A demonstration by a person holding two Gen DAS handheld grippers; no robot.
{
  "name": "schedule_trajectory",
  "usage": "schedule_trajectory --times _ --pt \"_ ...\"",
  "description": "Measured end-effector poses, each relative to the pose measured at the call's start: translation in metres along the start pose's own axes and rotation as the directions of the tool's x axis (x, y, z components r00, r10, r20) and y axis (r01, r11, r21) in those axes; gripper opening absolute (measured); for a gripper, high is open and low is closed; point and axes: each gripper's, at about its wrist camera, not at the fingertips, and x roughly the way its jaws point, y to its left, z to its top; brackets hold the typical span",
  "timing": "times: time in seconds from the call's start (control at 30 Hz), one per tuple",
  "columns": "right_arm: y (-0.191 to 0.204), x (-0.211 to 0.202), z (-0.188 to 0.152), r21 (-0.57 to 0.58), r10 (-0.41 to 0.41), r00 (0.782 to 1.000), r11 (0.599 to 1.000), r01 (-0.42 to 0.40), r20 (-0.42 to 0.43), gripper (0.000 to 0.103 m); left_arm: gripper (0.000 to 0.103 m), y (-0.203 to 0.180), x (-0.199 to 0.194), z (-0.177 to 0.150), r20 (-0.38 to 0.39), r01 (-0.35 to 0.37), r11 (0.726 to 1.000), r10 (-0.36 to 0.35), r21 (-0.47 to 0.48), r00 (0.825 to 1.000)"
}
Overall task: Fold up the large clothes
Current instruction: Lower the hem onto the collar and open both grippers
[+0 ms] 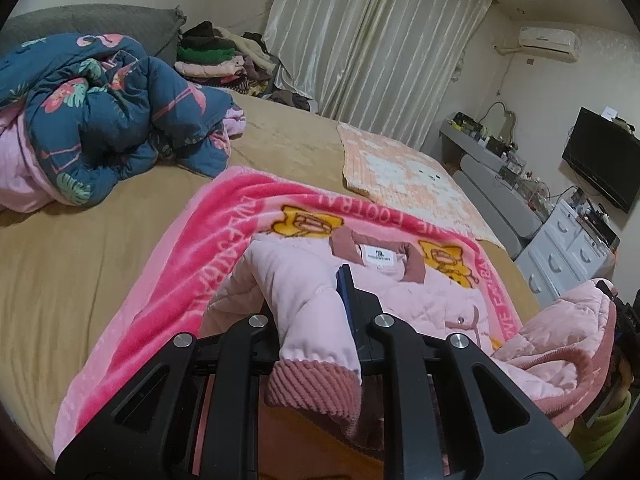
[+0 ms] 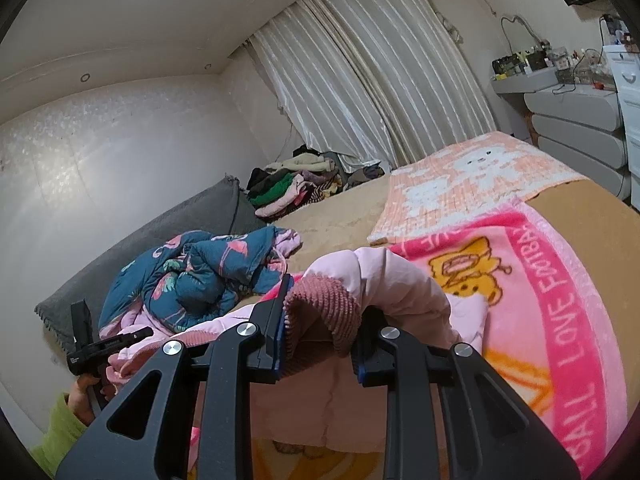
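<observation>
The left gripper (image 1: 320, 312) jaws pinch one puffy quilted sleeve of the pink jacket (image 1: 404, 292) (ribbed corduroy cuffs). The right gripper (image 2: 320, 332) jaws clamp the other cuff, above the fleecy blanket (image 2: 552, 280)

Left gripper (image 1: 316, 308): black plastic frame filling the lower centre of the left wrist view, two angled linkage arms each side with long cut-out slots. Four round silver screw heads at the pivots. One finger shows a blue pad edge.

Right gripper (image 2: 320, 320): same build at the bottom of the right wrist view, black arms, four silver screws, blue pads on the inner finger faces.

Sleeve (image 2: 60, 436): bright lime green, lower left corner of the right wrist view, ending at a hand (image 2: 82, 396) on a black handle with small white lettering.
</observation>
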Motion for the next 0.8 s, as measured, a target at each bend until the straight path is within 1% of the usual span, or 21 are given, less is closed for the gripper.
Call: schedule_trajectory --times 0.23,0.43,0.57,0.8 --pt "0.000 0.012 0.012 -0.006 -0.011 1.000 1.000 0.011 0.017 0.023 0.011 -0.003 0.007 0.011 0.018 -0.017 1.000 0.017 0.003 1.000" --pt "-0.007 0.025 0.015 0.013 -0.021 1.000 1.000 0.020 0.019 0.023 0.011 -0.002 0.022 0.017 0.016 -0.032 0.999 0.032 0.020 0.999" --pt "-0.019 0.041 0.017 0.032 -0.044 0.999 0.999 0.043 0.009 0.023 0.012 0.001 0.034 0.020 0.009 -0.032 0.999 0.032 0.010 0.999" --pt "-0.048 0.070 0.016 0.101 -0.082 0.996 0.991 0.084 -0.024 0.023 0.015 0.010 0.055 0.021 0.003 -0.038 0.999 0.038 0.012 0.999"
